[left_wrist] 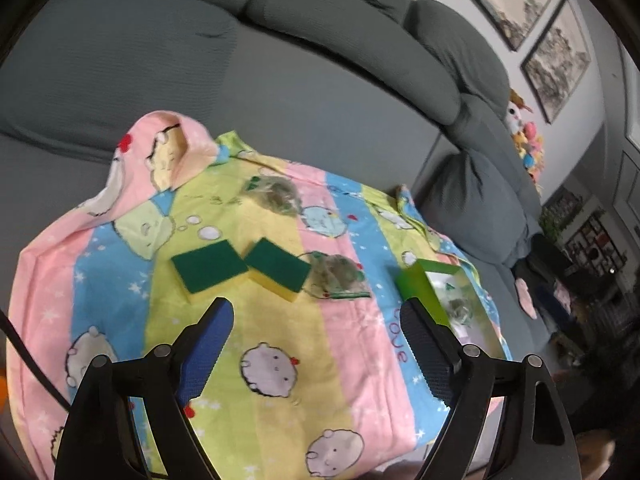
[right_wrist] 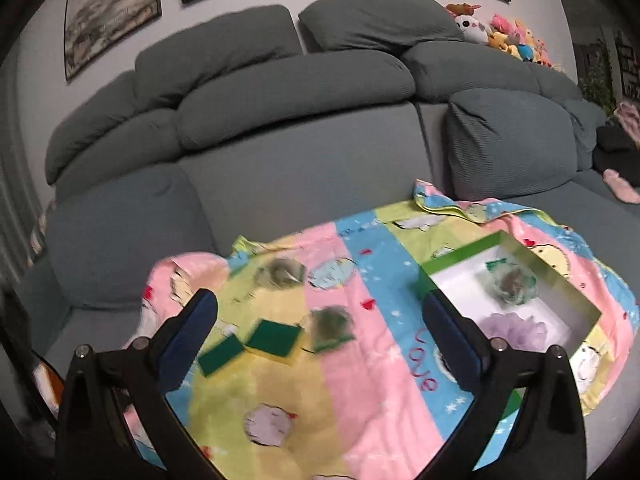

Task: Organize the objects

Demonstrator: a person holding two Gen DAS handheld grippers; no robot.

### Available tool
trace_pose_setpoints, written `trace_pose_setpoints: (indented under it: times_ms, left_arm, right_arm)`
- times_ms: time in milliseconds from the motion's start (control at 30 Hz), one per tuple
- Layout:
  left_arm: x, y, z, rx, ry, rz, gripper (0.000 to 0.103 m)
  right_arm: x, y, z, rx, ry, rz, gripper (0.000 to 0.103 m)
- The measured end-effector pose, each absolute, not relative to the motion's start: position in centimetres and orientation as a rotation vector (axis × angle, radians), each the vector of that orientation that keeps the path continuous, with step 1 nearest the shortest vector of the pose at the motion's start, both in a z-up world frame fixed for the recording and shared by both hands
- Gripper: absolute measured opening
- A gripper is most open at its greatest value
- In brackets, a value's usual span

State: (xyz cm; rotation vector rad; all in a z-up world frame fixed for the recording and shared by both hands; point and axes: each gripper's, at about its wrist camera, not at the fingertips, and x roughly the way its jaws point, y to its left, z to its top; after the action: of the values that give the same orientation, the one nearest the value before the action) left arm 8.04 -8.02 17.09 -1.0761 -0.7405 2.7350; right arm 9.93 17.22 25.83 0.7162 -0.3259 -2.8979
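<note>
Left wrist view: both your tongs, left gripper (left_wrist: 316, 320) and right gripper (right_wrist: 320, 314), gape empty over the blanket (left_wrist: 280, 320); nearest sponge (left_wrist: 278, 268), just left of the crinkly bag (left_wrist: 338, 276), looks light and squashy, so pinch its short sides.

Beyond the right gripper's (right_wrist: 320, 312) open fingers, everything on the patterned sheet (right_wrist: 360, 360) smears with motion blur: the two green sponges (right_wrist: 256, 340) lose their edges, and the clear packets (right_wrist: 332, 324) just past them hold something dark I cannot make out. To that gripper's right, its right finger (right_wrist: 452, 340) covers the near corner of the green box (right_wrist: 576, 284), and the packet (right_wrist: 512, 284) and pale purple thing (right_wrist: 516, 328) inside stay vague. Seen past the left gripper (left_wrist: 316, 312), the box (left_wrist: 416, 284) is partly hidden behind the right finger (left_wrist: 424, 344). The plush toys (right_wrist: 508, 36) far behind are too small to tell apart.
</note>
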Motion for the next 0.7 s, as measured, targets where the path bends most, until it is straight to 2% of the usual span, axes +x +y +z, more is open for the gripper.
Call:
trace_pose_setpoints:
  times_ms: [300,467,633,700]
  left_arm:
    - [8.2,-9.2,16.7,-1.089,-0.742,2.784,0.086]
    - [8.0,-8.8,16.5,-1.113,-0.711,2.792,0.086]
    - [8.0,-9.1,16.0,-1.109,-0.794,2.691,0.086]
    - [7.8,-9.0,15.7,-1.133,-0.772,2.695,0.086]
  right_arm:
    - [8.7,18.4,27.0,0.772,-0.556,-2.789,0.102]
    - [6.9,17.3,26.0,0.865,-0.536,-2.752,0.102]
    - [5.4,15.4,24.0,0.905,-0.484,-2.680,0.102]
    - [4.8,15.0,23.0,0.912,-0.464,-2.686,0.102]
